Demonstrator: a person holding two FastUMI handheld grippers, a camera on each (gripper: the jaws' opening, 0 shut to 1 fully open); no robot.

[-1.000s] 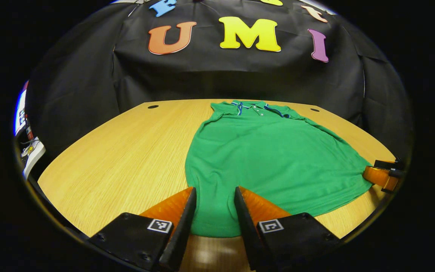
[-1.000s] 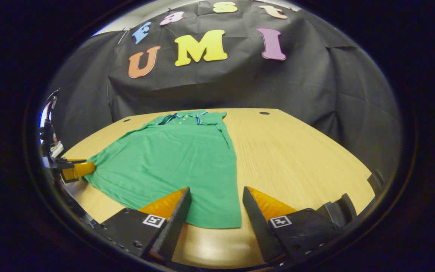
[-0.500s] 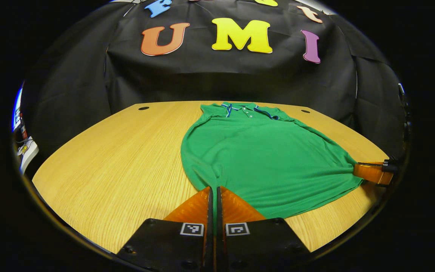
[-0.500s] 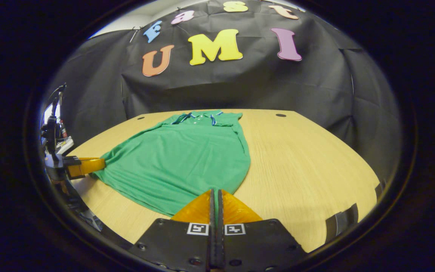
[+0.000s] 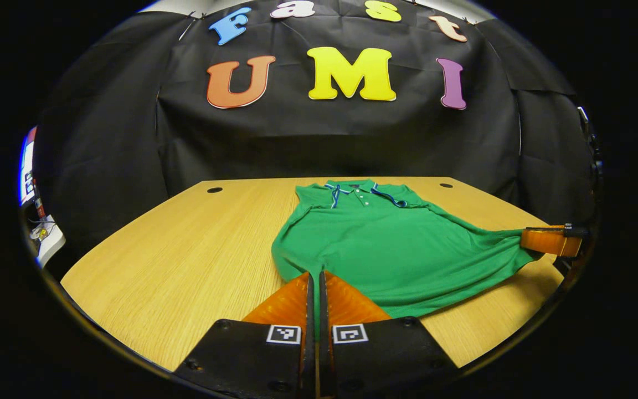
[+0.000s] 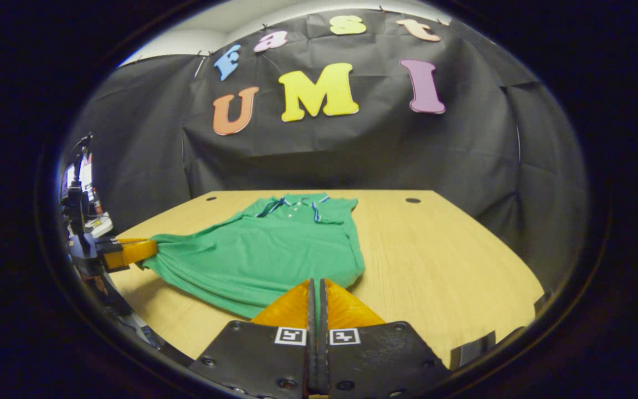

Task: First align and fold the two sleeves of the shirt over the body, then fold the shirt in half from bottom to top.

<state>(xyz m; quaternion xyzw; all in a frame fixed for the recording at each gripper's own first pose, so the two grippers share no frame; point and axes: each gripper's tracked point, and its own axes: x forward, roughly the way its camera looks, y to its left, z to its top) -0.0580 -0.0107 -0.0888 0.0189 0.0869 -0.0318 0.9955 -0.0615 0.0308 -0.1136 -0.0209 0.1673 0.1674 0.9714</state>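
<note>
Green polo shirt [image 5: 391,244] lies collar-far on the wood surface [image 5: 186,260], sleeves folded in. Left gripper [image 5: 314,277] jaws pressed together, pinching one hem corner; right gripper [image 6: 314,284] likewise on the other corner, hem raised off the surface. Square coded markers on both grippers; no readable brand or label on the shirt.

Right gripper [image 6: 314,285] clamps shirt [image 6: 274,252] hem (lifted off table [image 6: 441,249]).

Bare table [image 5: 186,244] lies open on both sides of the green shirt [image 5: 385,244], wide enough to pass. Behind the shirt's collar the black cloth wall [image 6: 352,149] closes off the far edge.
</note>
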